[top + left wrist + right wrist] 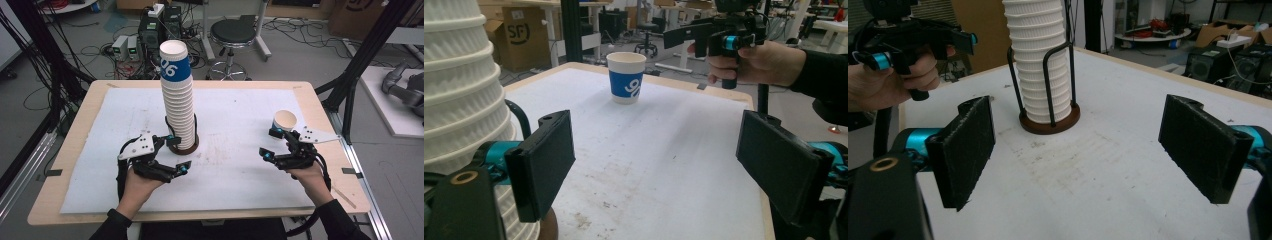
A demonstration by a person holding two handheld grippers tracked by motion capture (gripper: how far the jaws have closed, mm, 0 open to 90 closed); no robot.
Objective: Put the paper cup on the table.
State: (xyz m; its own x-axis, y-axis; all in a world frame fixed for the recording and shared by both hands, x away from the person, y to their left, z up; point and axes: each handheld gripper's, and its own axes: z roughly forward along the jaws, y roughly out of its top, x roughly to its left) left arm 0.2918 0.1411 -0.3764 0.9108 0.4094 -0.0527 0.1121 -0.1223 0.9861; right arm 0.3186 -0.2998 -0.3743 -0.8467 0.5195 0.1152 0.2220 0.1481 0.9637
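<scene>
Cup stack (177, 100) just left of left gripper (172, 155): light, thin paper, crushable; grip top cup softly nr rim. Both grippers' jaws wide apart, empty; right gripper (272, 145) beside single cup (284, 120).

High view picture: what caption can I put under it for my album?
Two open black grippers, left and right, flank a tall white paper cup stack; a single white paper cup stands apart.

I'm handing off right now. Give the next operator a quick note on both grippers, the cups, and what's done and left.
Left gripper: jaws open, empty, beside the cup stack in its wire holder.
Right gripper: jaws open, empty, close to the single cup.
Done: single cup stands upright on the white mat, apart from the stack.
Left: probably pull the next cup off the stack.
</scene>
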